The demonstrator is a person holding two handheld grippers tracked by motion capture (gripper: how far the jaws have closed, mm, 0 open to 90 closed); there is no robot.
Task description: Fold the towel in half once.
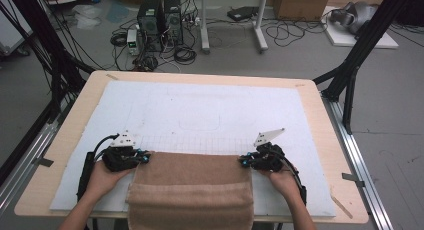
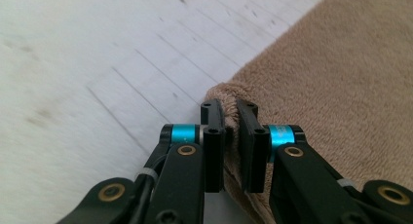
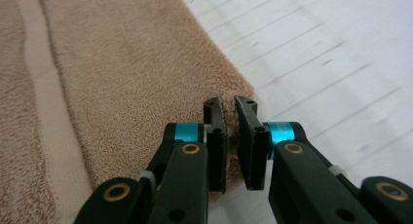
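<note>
Pinching the brown towel [image 1: 192,182] at its far corners, we clamp the left gripper [image 2: 230,118] and right gripper [image 3: 229,118] on the cloth, which lies on the white mat [image 1: 200,105] at the table's near edge.

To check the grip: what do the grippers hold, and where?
The towel: left gripper and right gripper each pinch one far corner.

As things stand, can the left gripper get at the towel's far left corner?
Yes, it looks so: the left gripper is already shut on that corner of the towel, with nothing in the way.
</note>
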